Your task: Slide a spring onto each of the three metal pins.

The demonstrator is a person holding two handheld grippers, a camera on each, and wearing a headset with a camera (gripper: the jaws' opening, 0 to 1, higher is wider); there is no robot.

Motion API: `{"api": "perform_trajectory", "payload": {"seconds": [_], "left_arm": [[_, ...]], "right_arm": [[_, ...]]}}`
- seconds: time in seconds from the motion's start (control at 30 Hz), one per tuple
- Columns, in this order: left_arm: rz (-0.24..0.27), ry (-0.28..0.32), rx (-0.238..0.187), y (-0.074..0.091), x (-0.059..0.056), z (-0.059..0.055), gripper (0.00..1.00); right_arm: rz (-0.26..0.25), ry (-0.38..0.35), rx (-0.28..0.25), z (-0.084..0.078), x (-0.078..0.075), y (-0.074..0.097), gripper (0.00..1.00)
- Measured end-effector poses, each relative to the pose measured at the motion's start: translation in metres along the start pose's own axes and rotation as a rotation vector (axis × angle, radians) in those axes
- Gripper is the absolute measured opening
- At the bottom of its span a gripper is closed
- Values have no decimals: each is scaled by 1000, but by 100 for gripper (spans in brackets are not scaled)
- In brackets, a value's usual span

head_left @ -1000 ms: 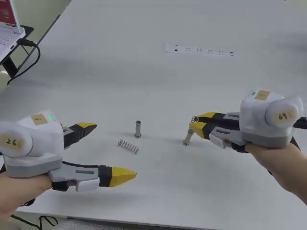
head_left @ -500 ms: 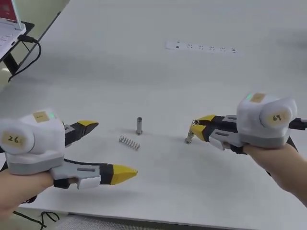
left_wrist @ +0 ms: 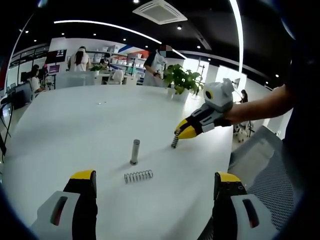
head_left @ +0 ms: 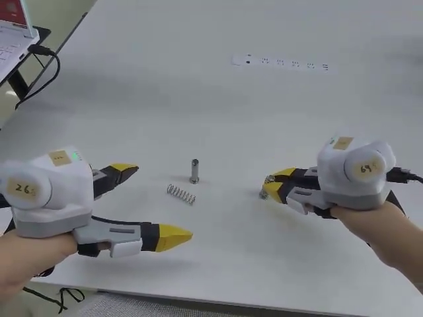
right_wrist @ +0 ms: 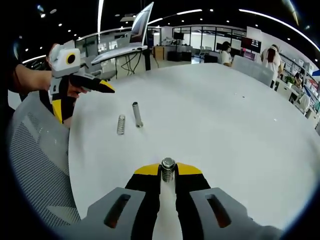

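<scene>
In the head view, the left gripper point(head_left: 151, 201) is held low at the left over the white table point(head_left: 218, 119), its yellow-tipped jaws spread wide apart with nothing between them. The right gripper point(head_left: 273, 183) is held at the right, its jaws drawn together on a small pin point(head_left: 264, 194) that rests on the table. The pin is too small here to be made out well, though a coil appears to sit around its shaft. Between the two grippers a bare pin point(head_left: 194, 170) is seen standing upright, and a loose spring point(head_left: 180, 193) lies on its side just beside it, nearer the person. A power strip point(head_left: 281, 63) lies far back on the table, and a laptop point(head_left: 12, 30) is seen at the upper left edge.

In the left gripper view, the left gripper's jaws point(left_wrist: 155, 176) are seen well apart and empty. The loose spring point(left_wrist: 138, 176) lies just ahead of them, with the bare pin point(left_wrist: 135, 151) upright behind it. Further right, the right gripper point(left_wrist: 186, 133) is seen with its tips at the small pin point(left_wrist: 174, 142).

In the right gripper view, the right gripper's jaws point(right_wrist: 168, 175) are closed around the small pin point(right_wrist: 168, 166), whose rounded head and ribbed shaft show between the tips. The bare pin point(right_wrist: 136, 114) and loose spring point(right_wrist: 120, 124) are seen side by side further off, apart from each other.
</scene>
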State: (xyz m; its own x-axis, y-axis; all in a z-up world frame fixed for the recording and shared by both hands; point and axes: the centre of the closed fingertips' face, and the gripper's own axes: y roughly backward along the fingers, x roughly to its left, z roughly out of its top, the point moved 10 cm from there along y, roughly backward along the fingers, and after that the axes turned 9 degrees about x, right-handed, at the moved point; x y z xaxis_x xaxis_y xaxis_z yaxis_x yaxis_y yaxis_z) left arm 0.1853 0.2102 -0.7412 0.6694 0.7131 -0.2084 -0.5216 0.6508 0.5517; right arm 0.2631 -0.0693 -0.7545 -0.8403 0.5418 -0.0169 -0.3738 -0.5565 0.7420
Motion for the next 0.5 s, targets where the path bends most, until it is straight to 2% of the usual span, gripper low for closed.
{"api": "perform_trajectory", "payload": {"seconds": [0.23,0.27,0.33,0.5], "left_arm": [[-2,0,3,0,-1,-1,94],[-4,-1,4,0,-1,-1,94],[-4,-4,4,1,-1,-1,94],[-2,-4,-2,2,-2,1,94]], "right_arm": [[6,-17,-2,3,-1,-1,8],[12,-10,8,4,0,-2,8],[6,8,82,0,1,-4,8],[18,7,30,4,4,-5,21]]}}
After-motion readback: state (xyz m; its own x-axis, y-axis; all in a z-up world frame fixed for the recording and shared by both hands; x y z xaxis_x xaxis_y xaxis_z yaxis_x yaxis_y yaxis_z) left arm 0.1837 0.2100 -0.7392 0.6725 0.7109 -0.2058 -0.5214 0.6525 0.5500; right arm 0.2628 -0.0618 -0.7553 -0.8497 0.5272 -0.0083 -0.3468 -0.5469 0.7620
